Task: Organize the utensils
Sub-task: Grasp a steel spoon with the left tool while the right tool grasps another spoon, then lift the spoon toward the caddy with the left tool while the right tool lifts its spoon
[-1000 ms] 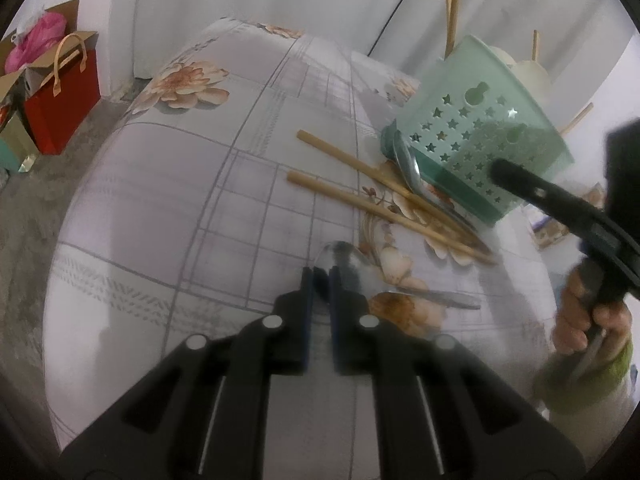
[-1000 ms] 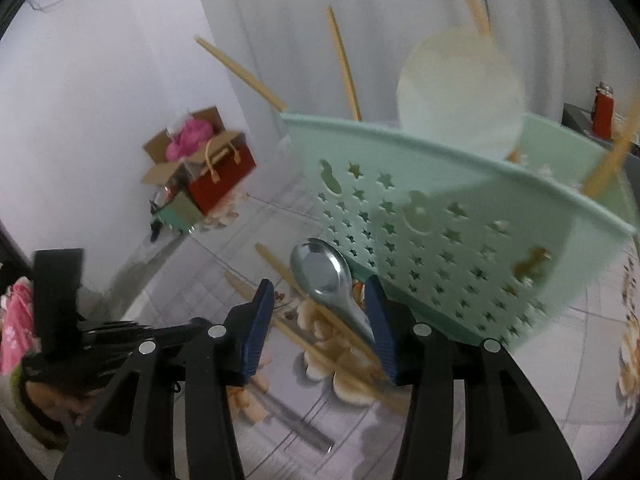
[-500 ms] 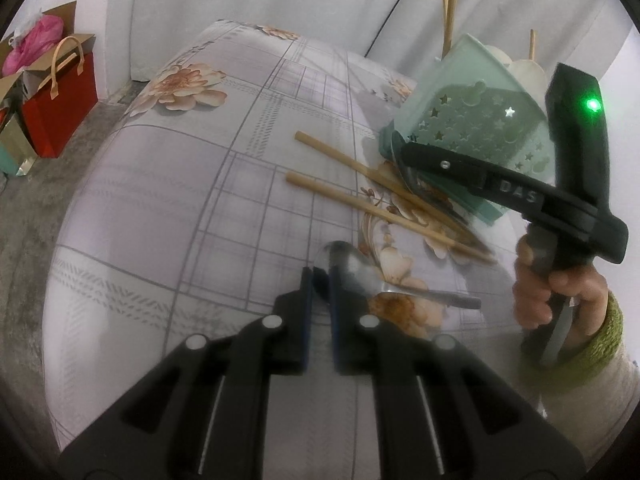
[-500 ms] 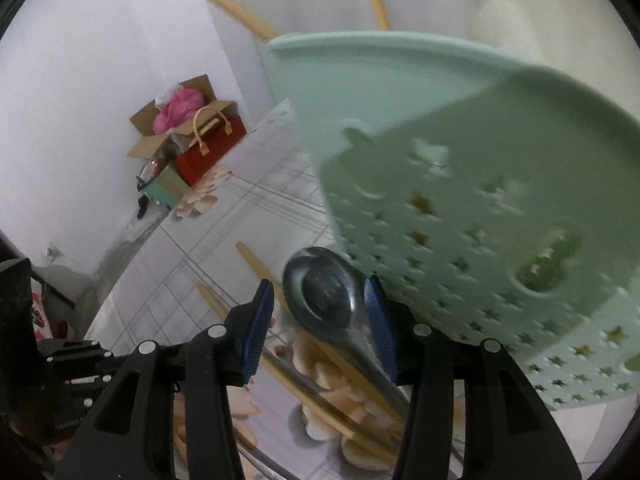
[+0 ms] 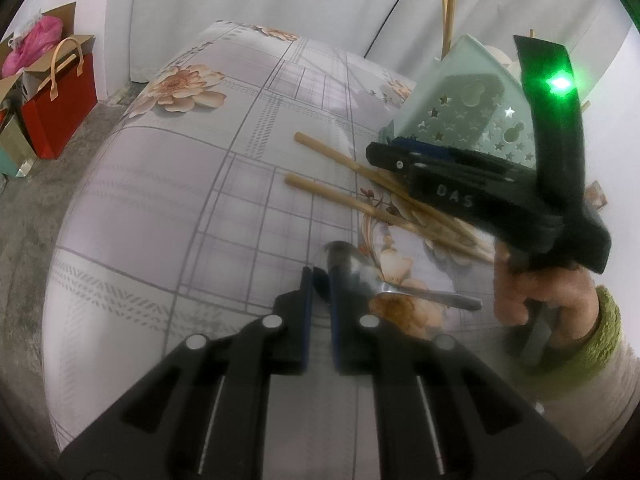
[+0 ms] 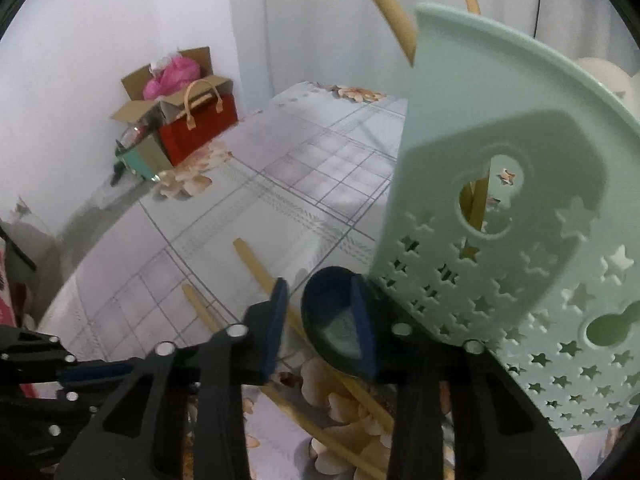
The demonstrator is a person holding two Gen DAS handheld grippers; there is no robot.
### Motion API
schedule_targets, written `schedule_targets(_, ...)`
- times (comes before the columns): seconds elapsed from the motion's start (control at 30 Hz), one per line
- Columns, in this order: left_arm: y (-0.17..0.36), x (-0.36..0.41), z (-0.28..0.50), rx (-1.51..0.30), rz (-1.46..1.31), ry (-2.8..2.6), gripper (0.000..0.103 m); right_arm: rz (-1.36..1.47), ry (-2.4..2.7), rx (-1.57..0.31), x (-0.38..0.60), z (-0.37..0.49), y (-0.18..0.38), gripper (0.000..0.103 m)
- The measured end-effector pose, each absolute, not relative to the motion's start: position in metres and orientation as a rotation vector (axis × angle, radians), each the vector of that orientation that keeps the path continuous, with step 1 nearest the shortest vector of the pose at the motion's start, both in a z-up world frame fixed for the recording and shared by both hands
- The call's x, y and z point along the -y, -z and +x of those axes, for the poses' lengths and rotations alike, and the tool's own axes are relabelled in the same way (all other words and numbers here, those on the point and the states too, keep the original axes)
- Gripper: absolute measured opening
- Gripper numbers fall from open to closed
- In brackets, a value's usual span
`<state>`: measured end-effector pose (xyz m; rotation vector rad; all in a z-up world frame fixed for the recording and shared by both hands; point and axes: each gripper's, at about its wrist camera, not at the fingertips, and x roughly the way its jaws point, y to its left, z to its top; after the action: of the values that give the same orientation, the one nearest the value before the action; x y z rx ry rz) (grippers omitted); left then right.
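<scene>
A mint green utensil basket [image 6: 520, 208] with star holes stands on the flowered tablecloth; it also shows in the left wrist view [image 5: 472, 108]. My right gripper [image 6: 320, 320] is open, its jaws either side of a steel spoon's bowl [image 6: 332, 320] lying against the basket's foot. Two wooden chopsticks [image 5: 340, 196] lie beside it. My left gripper [image 5: 320, 280] is nearly shut with nothing between its jaws, just left of a second steel spoon [image 5: 384, 280] lying on the cloth. The right gripper's body [image 5: 480, 192] hides the first spoon in the left wrist view.
Several chopsticks and a pale ladle stand in the basket [image 6: 600, 76]. A red gift bag [image 5: 56, 96] and a cardboard box with pink stuff [image 6: 176, 80] sit on the floor beyond the table's left edge. White curtains hang behind.
My right gripper has moved down and forward to the spoon by the basket, so the spoon bowl now sits between its jaws. My left gripper has stayed still.
</scene>
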<state>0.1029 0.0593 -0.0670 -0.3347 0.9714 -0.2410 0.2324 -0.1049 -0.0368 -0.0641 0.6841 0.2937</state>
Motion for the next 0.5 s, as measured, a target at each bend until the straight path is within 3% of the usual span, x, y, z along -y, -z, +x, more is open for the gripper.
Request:
schedule_targets(0.23,0.066,-0.06,0.102,-0.967,-0.332,0.241,0.006,-0.103,-0.263,-0.65,0.105,0.223,0.035,0.007)
schedule_targets(0.5,0.067,-0.06,0.102,-0.96,-0.334,0.239,0.006,-0.037,-0.281,-0.584,0.125,0.199,0.012,0.003)
